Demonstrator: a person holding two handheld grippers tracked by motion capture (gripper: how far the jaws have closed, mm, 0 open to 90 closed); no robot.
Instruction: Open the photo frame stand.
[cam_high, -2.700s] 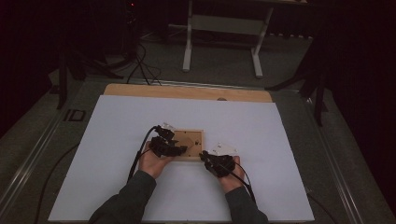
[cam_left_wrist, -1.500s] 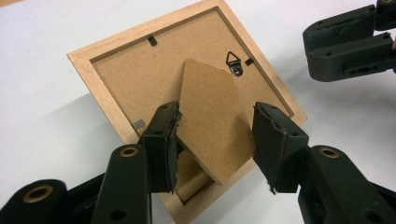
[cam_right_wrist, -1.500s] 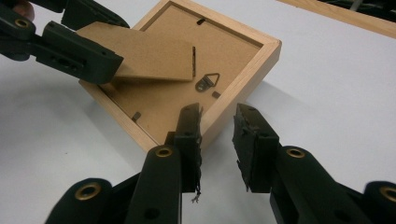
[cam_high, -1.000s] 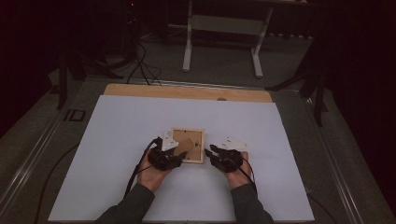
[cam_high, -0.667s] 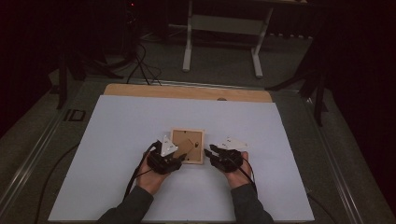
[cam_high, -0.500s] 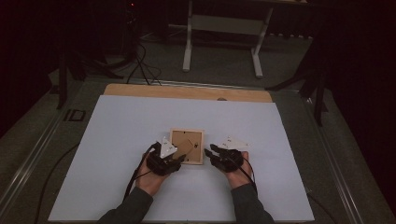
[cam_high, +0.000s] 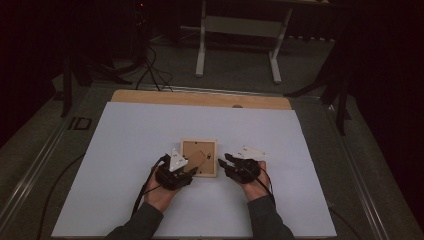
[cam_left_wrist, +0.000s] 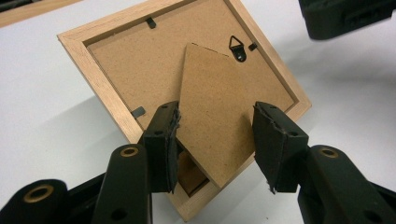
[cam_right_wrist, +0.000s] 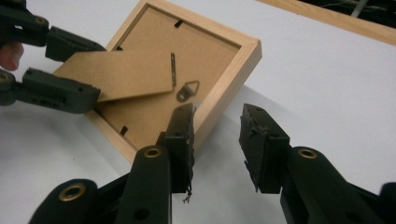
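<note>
Frame (cam_high: 199, 158) face-down at picture centre, square-on, stand (cam_left_wrist: 219, 112) raised toward lower left, left gripper (cam_left_wrist: 217, 140) clamped across stand, right gripper (cam_right_wrist: 215, 140) just opening, jaws holding nothing.

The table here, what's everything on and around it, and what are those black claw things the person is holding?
Picture frame: one, light wood, face down mid-table, brown backing up.
Stand flap: one, brown board, hinged on the frame's back, swung up between the left gripper's jaws.
Hanger hook: one, small dark metal, on the backing.
White sheet: one, covers the table top.
Wooden strip: one, light brown, along the far edge.
White stand: one, on the floor beyond the table.
Left gripper: one, black, jaws on either side of the flap.
Right gripper: one, black, jaws just been opening, nothing between them, at the frame's right edge.
</note>
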